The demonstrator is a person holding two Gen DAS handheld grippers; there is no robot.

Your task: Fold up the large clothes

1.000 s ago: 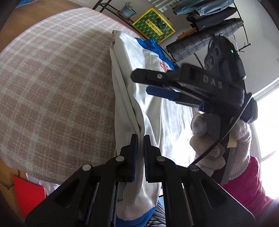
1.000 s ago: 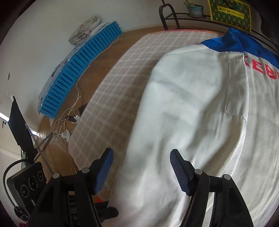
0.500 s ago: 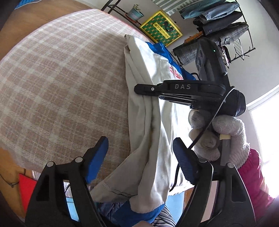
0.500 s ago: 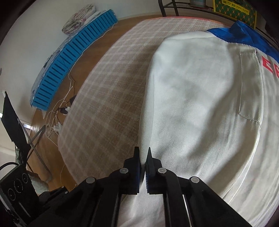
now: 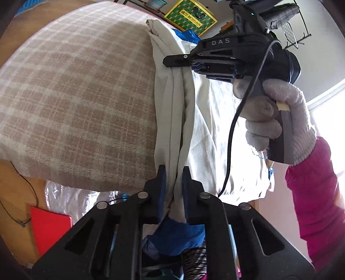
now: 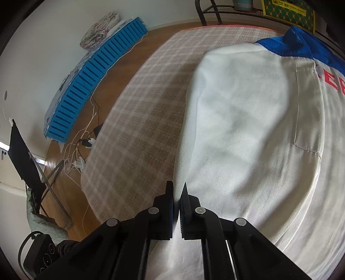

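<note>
A large white garment [image 5: 215,107] with blue trim and red letters lies on the plaid-covered table [image 5: 75,86]. Its left edge is gathered into a long fold. My left gripper [image 5: 174,170] is closing, its pads pressing the near end of that fold. Farther along the same fold, my right gripper [image 5: 181,63] is held by a gloved hand [image 5: 276,120] and pinches the cloth. In the right wrist view the right gripper [image 6: 177,187] is shut on the edge of the garment [image 6: 248,129], next to the bare plaid table [image 6: 140,107].
A yellow and green box [image 5: 189,18] and a clothes rack [image 5: 286,13] stand behind the table. A red flat item [image 5: 49,226] lies on the floor at the near left. A blue slatted panel [image 6: 90,79], cables [image 6: 82,146] and a folding chair [image 6: 25,159] are on the left.
My left gripper let go of the fold, opened wide, shifted, and closed on the gathered edge again. The right gripper shut on the garment's edge and has stayed shut there.
</note>
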